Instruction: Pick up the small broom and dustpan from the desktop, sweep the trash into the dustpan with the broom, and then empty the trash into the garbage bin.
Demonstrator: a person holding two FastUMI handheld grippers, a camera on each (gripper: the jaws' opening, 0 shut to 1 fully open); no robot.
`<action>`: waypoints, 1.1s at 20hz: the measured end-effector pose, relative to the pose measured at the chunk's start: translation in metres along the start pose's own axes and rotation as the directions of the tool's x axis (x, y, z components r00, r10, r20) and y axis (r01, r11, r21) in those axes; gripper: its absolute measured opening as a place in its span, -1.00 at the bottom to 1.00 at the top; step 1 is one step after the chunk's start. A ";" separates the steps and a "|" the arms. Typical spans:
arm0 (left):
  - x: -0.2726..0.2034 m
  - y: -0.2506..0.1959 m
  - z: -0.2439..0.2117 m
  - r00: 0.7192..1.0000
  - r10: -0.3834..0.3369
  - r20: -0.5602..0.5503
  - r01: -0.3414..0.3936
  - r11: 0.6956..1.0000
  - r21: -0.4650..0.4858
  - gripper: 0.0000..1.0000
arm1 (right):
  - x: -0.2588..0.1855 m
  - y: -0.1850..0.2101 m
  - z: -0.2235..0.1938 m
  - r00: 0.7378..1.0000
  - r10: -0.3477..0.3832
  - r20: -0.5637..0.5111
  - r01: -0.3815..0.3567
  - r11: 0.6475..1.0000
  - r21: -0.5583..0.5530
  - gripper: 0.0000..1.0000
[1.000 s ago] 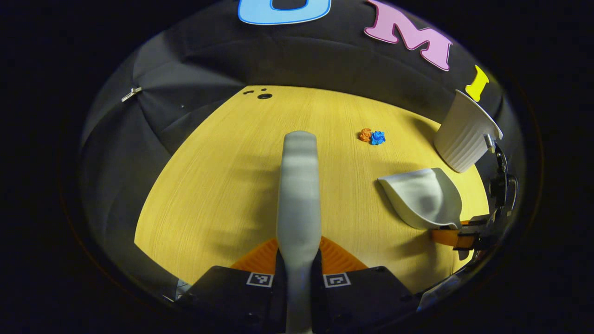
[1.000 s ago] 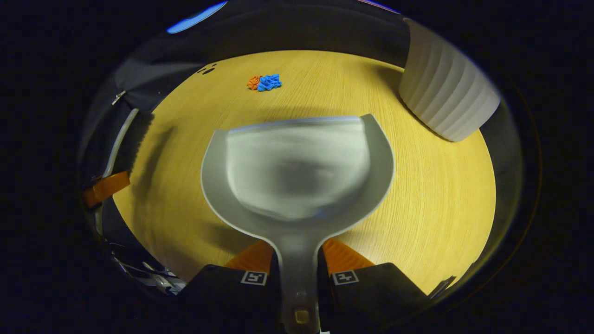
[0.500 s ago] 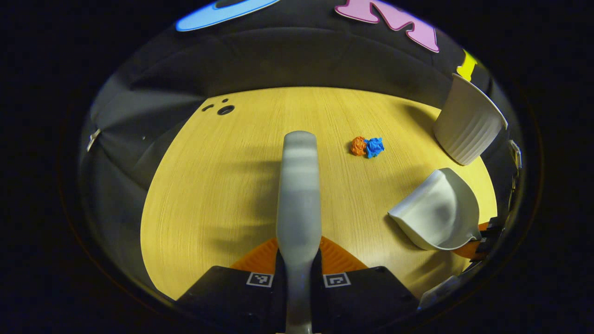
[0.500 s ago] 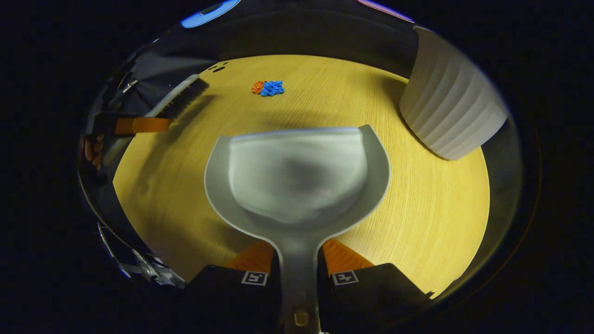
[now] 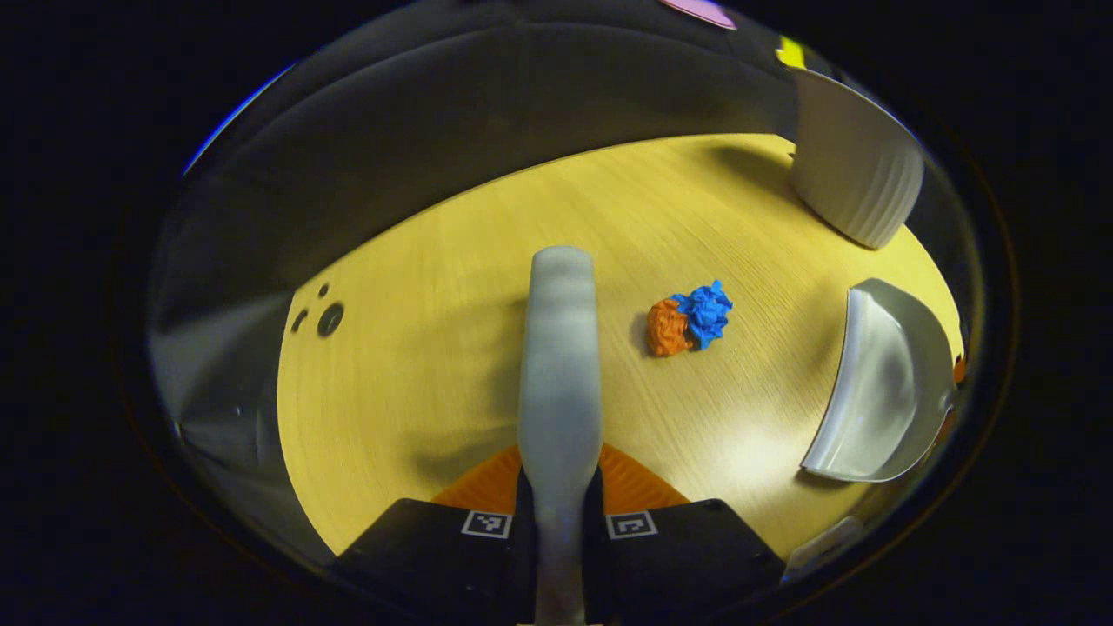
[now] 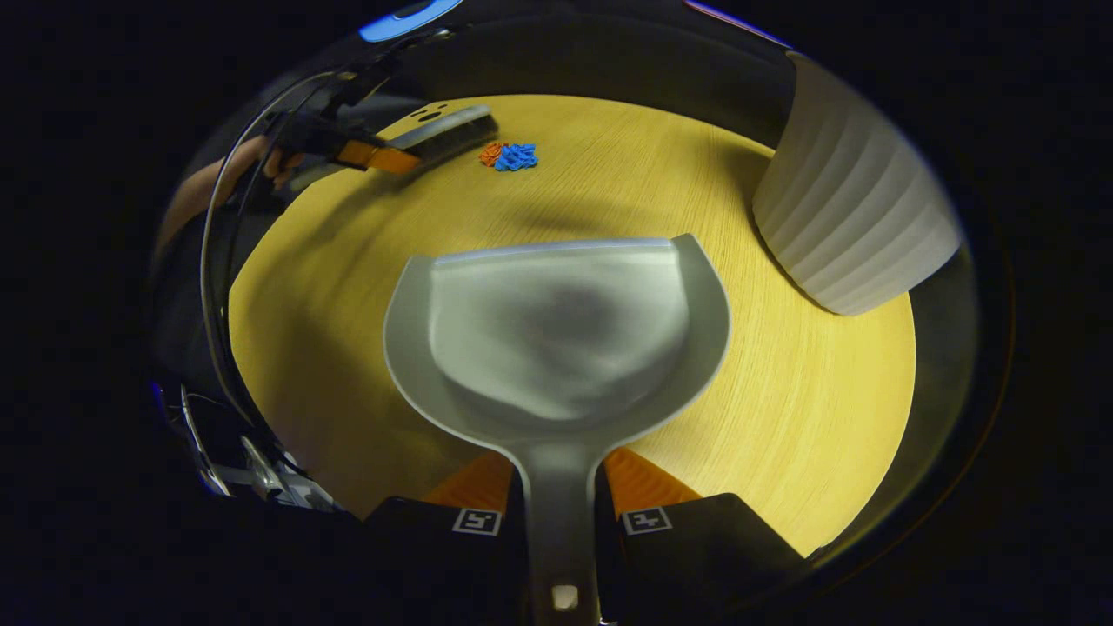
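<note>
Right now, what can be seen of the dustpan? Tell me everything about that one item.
The dustpan is pale grey, smooth like plastic, with a wide scoop, a raised curved rim and a narrow handle. The scoop is empty. The right gripper clamps the handle between both fingers, the straight front lip pointing towards the trash. In the left gripper view it sits over the wooden desktop's right part, below the white ribbed bin; contact with the desktop cannot be told.

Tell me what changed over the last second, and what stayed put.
The left tongs carried the broom across the table toward the crumpled trash, so it now sits just beside it. The right tongs edged the dustpan slightly forward. Nothing was grabbed or released: both tongs keep their tools. The trash and the garbage bin stayed put.
</note>
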State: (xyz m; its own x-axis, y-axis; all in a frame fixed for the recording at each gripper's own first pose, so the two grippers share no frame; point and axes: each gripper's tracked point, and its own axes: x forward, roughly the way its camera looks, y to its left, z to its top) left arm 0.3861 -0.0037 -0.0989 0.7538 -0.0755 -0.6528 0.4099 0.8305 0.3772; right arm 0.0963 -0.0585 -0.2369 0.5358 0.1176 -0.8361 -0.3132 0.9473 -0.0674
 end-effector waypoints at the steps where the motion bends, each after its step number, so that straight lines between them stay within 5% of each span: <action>1: 0.006 -0.003 0.008 1.000 -0.014 0.004 0.013 0.999 0.046 -0.50 | 0.001 -0.001 -0.001 1.000 0.004 -0.001 -0.004 1.000 -0.009 -0.30; 9: 0.018 -0.061 0.031 0.977 -0.215 -0.017 0.210 0.934 0.288 -0.46 | 0.002 -0.006 0.002 1.000 0.019 -0.001 -0.019 0.998 -0.066 -0.29; 15: -0.007 -0.125 0.012 0.918 -0.387 -0.090 0.392 0.846 0.361 -0.49 | 0.005 -0.009 0.000 1.000 0.020 0.003 -0.020 0.995 -0.093 -0.29; 22: -0.044 -0.188 -0.020 0.854 -0.498 -0.149 0.519 0.802 0.296 -0.49 | 0.006 -0.009 -0.003 0.999 0.032 0.020 -0.030 0.994 -0.104 -0.29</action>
State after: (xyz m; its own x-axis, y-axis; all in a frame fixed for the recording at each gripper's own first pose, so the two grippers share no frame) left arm 0.2656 -0.1459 -0.1541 0.3637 -0.3958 -0.8433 0.8717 0.4639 0.1582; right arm 0.0996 -0.0676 -0.2430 0.5411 0.1537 -0.8268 -0.4085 0.9074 -0.0986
